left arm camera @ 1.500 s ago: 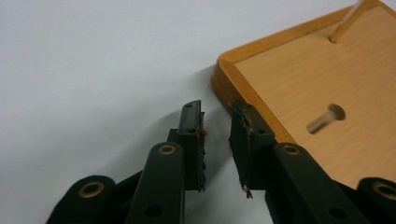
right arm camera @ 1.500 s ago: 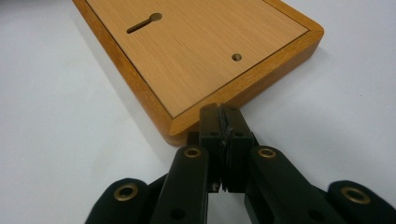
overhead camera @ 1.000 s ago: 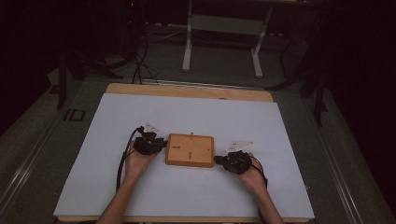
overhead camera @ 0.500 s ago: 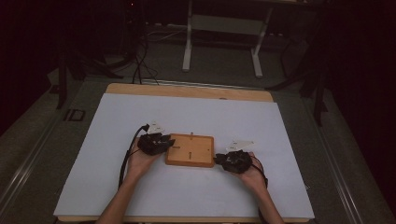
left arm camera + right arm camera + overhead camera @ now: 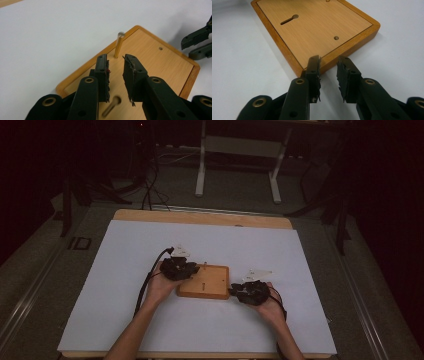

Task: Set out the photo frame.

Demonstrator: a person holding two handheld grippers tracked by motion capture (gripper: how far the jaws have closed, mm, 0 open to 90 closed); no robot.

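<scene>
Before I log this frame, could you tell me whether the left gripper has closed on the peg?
No, the left gripper is open, and the peg stands free beyond it.

no readable text, labels, brands or numbers anywhere: wooden board [image 5: 205, 282], white bench [image 5: 125, 255] cover and both hand-held gripper bodies are all unmarked

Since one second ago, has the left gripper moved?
Yes. The left gripper was beside the left edge of the wooden board; now it is over the board's far-left corner, near the upright peg.
</scene>
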